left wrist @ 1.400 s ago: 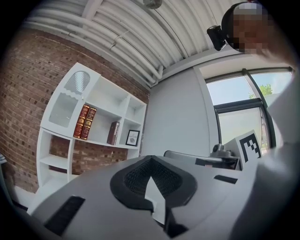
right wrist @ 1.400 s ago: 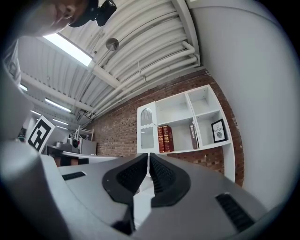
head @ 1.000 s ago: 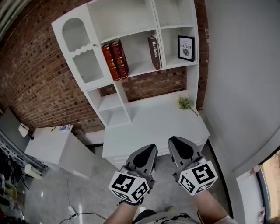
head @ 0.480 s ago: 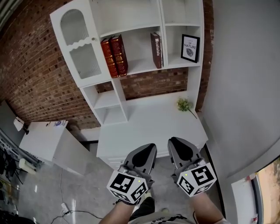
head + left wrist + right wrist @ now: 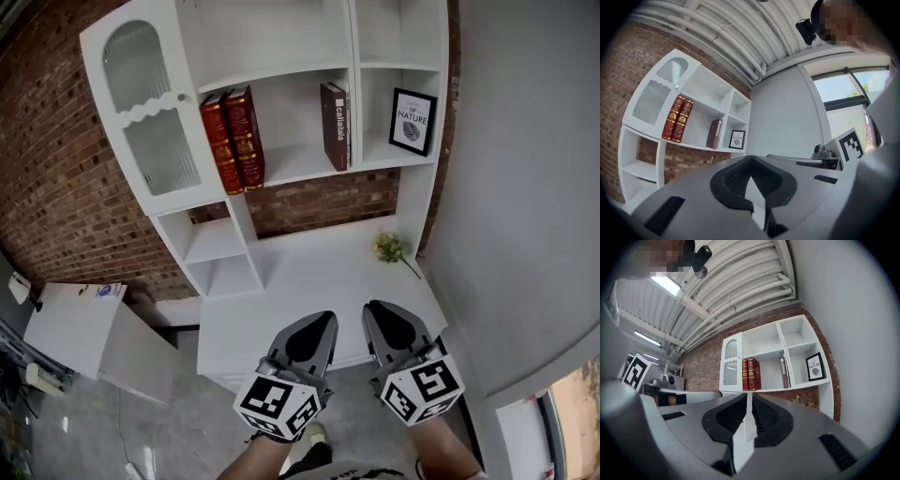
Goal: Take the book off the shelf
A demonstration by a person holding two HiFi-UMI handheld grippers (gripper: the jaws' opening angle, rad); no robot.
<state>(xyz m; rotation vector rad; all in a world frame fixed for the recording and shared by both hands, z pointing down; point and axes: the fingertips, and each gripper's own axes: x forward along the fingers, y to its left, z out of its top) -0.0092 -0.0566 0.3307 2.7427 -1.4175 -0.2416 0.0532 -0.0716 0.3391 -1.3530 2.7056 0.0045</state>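
On the white shelf unit (image 5: 291, 164), two red books (image 5: 232, 141) stand upright at the left of the middle compartment. A dark brown book (image 5: 335, 126) stands at that compartment's right end. My left gripper (image 5: 314, 323) and right gripper (image 5: 384, 314) are side by side low in the head view, in front of the desk edge and far below the books. Both are shut with nothing between the jaws. The left gripper view shows its shut gripper (image 5: 751, 161) with the red books (image 5: 678, 118) and the dark book (image 5: 715, 133) far off. The right gripper (image 5: 749, 397) points toward the red books (image 5: 750, 374).
A framed picture (image 5: 413, 121) stands in the right compartment. Left of the books is a glass-door cabinet (image 5: 141, 112). The white desk (image 5: 309, 272) below carries a small plant (image 5: 391, 247). A low white cabinet (image 5: 75, 323) stands at the left and a grey wall (image 5: 525, 187) at the right.
The shelf unit has grown larger and slid left in the head view as the view nears it. Both grippers keep their place side by side and stay shut.
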